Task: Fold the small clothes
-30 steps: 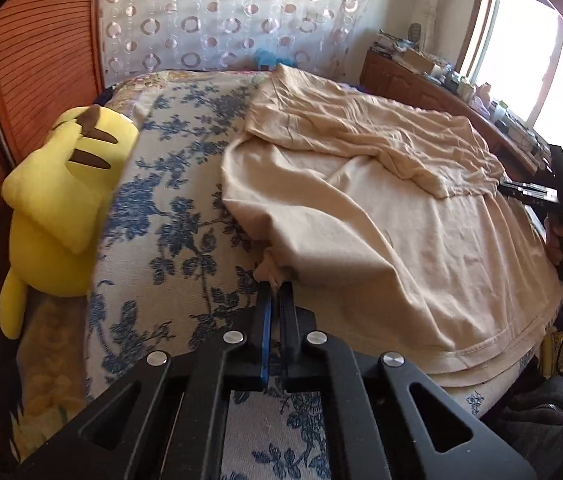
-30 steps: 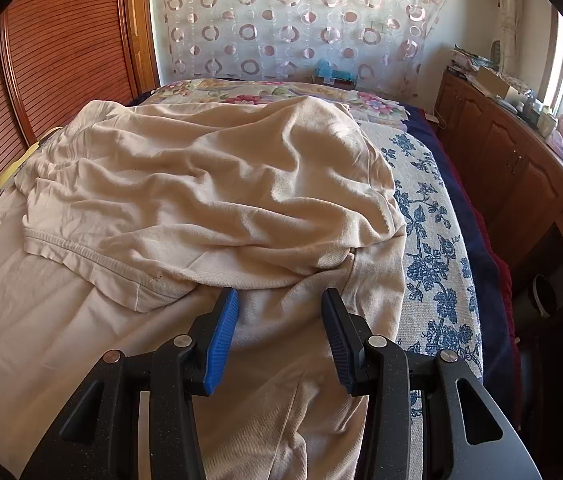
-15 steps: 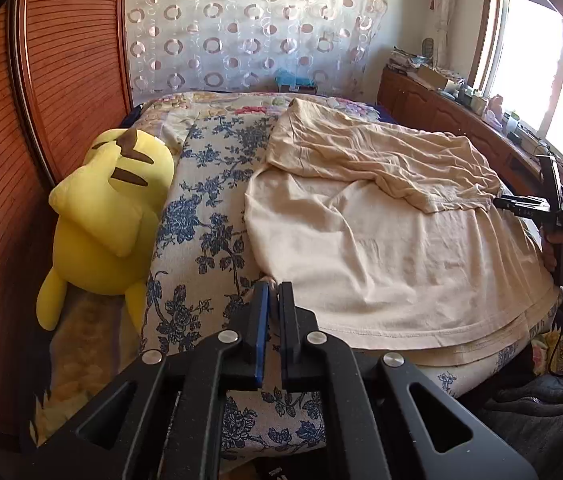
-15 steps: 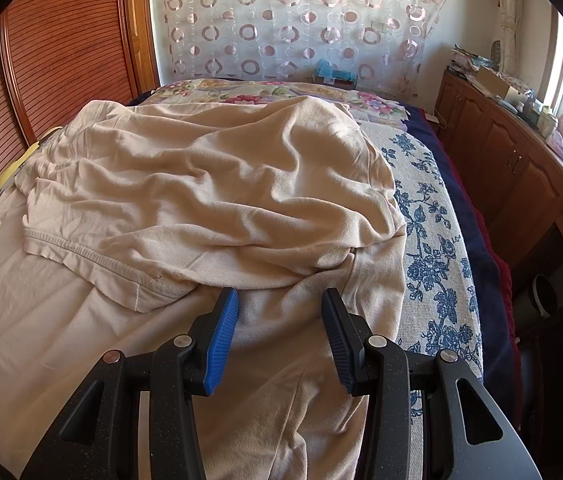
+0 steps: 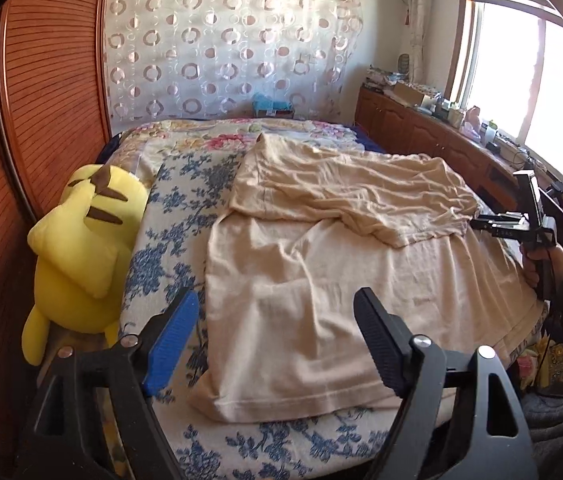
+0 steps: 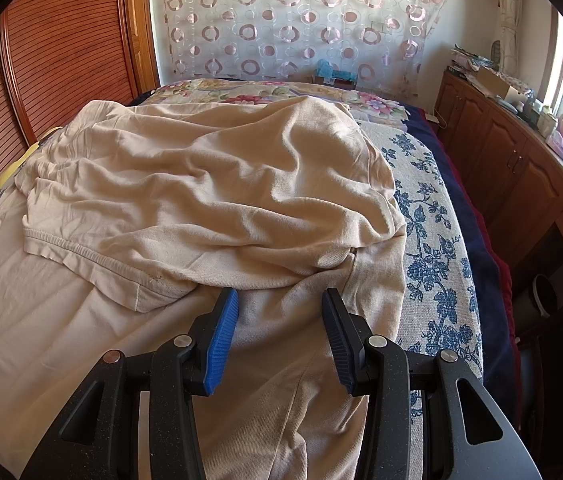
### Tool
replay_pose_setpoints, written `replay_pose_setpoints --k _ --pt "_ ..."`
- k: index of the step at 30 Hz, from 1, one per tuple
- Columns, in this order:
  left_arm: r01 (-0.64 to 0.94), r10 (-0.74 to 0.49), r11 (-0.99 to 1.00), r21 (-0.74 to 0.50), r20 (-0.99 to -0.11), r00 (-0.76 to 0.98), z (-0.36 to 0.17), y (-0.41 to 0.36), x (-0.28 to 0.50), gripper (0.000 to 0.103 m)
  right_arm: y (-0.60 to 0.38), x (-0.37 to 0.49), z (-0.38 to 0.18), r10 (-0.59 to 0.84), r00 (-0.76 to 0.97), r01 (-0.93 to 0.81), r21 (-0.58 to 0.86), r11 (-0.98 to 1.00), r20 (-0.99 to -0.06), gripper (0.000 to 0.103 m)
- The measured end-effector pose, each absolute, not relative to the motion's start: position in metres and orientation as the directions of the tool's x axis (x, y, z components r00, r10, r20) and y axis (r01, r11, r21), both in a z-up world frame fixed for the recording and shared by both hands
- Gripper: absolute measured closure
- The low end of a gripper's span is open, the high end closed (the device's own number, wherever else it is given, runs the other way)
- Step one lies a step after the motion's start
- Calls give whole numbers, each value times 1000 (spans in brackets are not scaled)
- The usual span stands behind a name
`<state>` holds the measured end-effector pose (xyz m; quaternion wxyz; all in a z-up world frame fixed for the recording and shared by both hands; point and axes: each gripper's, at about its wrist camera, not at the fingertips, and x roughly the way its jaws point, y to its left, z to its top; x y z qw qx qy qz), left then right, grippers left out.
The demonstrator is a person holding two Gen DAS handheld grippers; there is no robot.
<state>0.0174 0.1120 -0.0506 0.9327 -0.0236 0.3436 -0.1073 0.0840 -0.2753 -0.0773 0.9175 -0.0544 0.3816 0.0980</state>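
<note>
Both grippers released: left gripper (image 5: 277, 344) over beige T-shirt (image 5: 321, 304) hem, right gripper (image 6: 279, 336) at folded edge; pinch only 1 layer, pull taut.

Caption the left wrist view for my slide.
Open left hand-held gripper above a half-folded beige cotton garment on the floral bedspread.

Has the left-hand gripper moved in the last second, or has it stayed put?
Yes. The left gripper has opened and let go of the beige shirt, and it has pulled back: the yellow plush toy and the bed edge now sit farther off.
</note>
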Motion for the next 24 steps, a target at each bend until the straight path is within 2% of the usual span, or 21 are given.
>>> replay_pose_setpoints --k 6,21,24 --pt "187 -213 976 -110 -646 733 -53 98 46 21 -275 84 -77 138 689 -221 -25 975 -711 58" --pt "143 -251 968 -208 -737 628 -94 86 157 21 -275 84 -77 139 689 -222 -25 975 -711 58" --pt "140 -269 962 -233 -746 609 -99 85 171 24 -275 84 -77 139 689 -222 -25 975 -711 58"
